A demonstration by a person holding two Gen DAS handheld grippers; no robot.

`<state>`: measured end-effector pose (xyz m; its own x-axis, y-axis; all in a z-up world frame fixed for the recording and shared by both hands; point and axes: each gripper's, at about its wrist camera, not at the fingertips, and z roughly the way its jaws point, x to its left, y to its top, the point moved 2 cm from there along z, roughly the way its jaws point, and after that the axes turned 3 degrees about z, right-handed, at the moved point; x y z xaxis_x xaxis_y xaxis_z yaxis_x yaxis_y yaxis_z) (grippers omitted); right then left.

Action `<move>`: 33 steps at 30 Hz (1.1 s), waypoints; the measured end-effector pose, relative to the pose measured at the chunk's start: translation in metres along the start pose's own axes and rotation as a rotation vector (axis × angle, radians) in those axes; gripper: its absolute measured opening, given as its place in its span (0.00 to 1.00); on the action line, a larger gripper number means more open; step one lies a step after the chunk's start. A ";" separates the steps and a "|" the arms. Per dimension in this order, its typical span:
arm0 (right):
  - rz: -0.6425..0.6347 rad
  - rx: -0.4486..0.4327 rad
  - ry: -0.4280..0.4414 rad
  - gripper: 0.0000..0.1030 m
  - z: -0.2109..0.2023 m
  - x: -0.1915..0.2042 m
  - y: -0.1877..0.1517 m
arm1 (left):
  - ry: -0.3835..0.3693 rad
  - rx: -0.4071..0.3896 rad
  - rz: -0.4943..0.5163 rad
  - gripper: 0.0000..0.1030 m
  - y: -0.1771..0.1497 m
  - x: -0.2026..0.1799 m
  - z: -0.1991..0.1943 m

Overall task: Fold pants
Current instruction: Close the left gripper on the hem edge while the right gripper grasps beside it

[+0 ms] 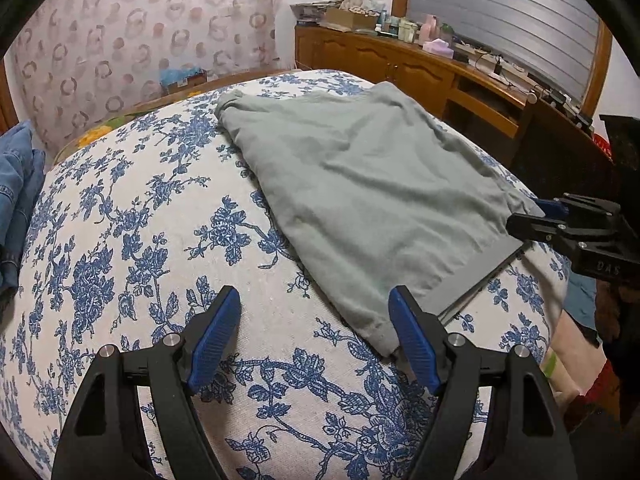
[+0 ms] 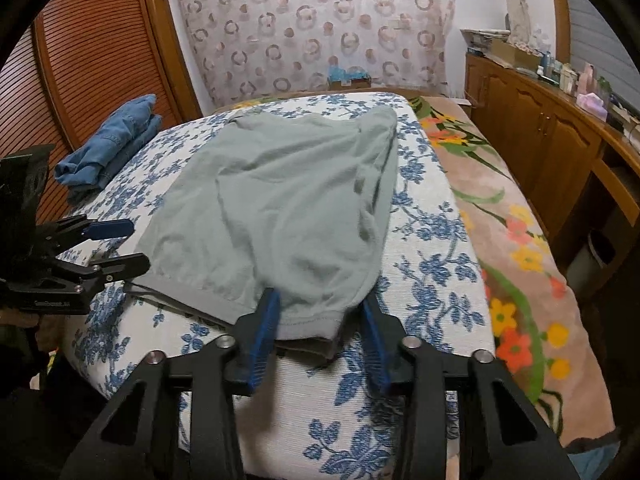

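Observation:
Grey-green pants (image 1: 368, 184) lie folded over on a blue-flowered white cloth (image 1: 140, 220) on the bed. They also show in the right wrist view (image 2: 280, 200). My left gripper (image 1: 314, 308) is open just before the near left corner of the pants, its right finger beside the hem. It shows from the side in the right wrist view (image 2: 128, 244). My right gripper (image 2: 320, 308) is open with its fingers either side of the near hem corner, the cloth between them. It shows at the pants' right edge in the left wrist view (image 1: 532, 216).
Folded blue jeans (image 2: 112, 144) lie at the far left of the bed. A flowered blanket (image 2: 512, 220) covers the bed's right side. A wooden cabinet (image 2: 552, 128) with clutter stands on the right, slatted wooden doors (image 2: 80, 60) on the left.

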<state>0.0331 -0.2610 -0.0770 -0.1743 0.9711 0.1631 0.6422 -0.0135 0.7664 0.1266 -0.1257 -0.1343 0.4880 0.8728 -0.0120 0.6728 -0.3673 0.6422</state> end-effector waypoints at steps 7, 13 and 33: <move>-0.002 -0.013 0.004 0.25 0.002 0.002 -0.002 | 0.004 -0.002 -0.005 0.76 0.001 0.000 0.001; -0.049 -0.033 -0.032 0.25 0.003 0.009 -0.006 | -0.043 -0.028 -0.037 0.68 0.001 0.000 -0.005; -0.042 -0.040 -0.014 0.25 0.003 0.005 -0.007 | -0.157 0.001 -0.032 0.37 -0.004 -0.025 -0.008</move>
<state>0.0299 -0.2555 -0.0830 -0.1896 0.9743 0.1216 0.6040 0.0181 0.7967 0.1077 -0.1435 -0.1305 0.5471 0.8231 -0.1522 0.6901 -0.3406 0.6386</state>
